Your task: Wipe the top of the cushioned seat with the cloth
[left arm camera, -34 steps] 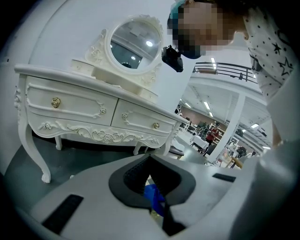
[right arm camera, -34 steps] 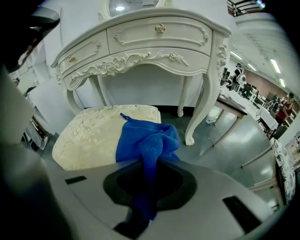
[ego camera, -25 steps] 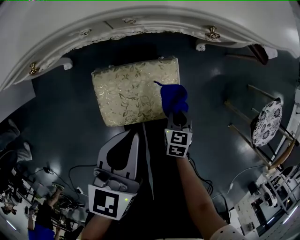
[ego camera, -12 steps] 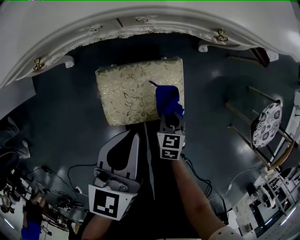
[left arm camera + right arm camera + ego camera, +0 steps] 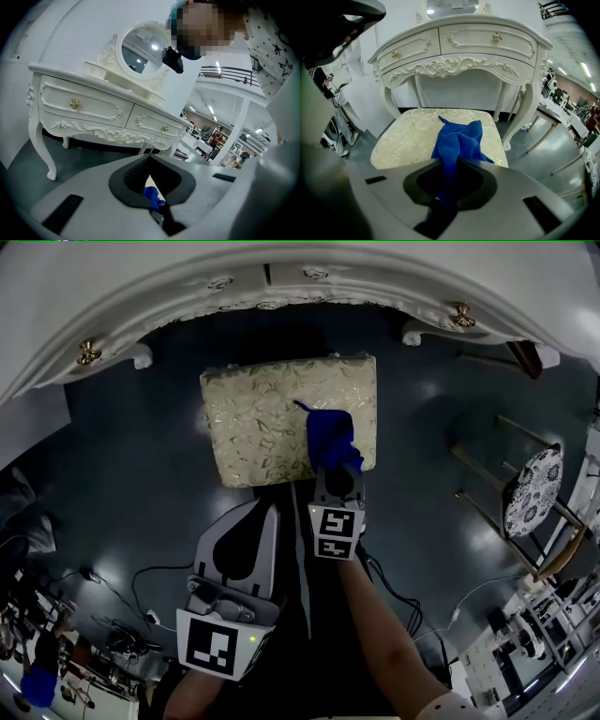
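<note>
Right forearm stretched forward, the right tongs pinch the blue terry cloth, which lies on the right part of the cream floral cushioned seat. The left tongs are pressed together, empty, held nearer the body.

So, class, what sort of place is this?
Probably a hall or lab staged as a bedroom corner: a white carved dressing table with oval mirror and cushioned seat, but strip lights and floor cables beyond.
</note>
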`<state>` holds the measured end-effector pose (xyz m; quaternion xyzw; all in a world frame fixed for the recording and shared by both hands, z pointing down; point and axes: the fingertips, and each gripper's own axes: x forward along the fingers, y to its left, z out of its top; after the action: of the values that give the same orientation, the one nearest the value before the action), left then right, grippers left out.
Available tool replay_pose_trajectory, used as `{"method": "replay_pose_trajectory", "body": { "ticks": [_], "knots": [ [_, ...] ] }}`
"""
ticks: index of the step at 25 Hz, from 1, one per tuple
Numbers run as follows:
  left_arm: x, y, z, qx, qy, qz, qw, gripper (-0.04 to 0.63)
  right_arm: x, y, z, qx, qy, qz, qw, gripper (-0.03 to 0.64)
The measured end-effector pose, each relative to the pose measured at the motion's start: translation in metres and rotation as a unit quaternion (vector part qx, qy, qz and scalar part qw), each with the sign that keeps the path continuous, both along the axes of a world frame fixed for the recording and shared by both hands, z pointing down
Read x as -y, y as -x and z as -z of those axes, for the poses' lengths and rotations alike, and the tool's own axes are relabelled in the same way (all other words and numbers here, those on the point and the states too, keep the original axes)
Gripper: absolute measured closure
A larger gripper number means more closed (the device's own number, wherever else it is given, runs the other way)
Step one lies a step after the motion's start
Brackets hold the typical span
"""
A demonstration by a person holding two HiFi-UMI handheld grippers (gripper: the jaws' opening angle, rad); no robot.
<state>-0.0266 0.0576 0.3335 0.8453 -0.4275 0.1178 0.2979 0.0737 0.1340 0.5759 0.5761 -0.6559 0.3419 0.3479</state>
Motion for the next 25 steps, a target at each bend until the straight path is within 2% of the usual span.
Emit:
{"method": "replay_pose_trajectory", "body": {
  "ticks": [13, 25],
  "knots": [
    [0.000, 0.027, -0.001, -0.008, 0.005, 0.015, 0.9998, 0.586, 0.002, 0.031, 0.002, 0.002, 0.000, -0.001, 1.000, 0.557],
    [0.001, 0.067, -0.002, -0.011, 0.004, 0.045, 0.9989, 0.586, 0.004, 0.078, 0.002, 0.009, 0.000, 0.022, 1.000, 0.557]
  ]
}}
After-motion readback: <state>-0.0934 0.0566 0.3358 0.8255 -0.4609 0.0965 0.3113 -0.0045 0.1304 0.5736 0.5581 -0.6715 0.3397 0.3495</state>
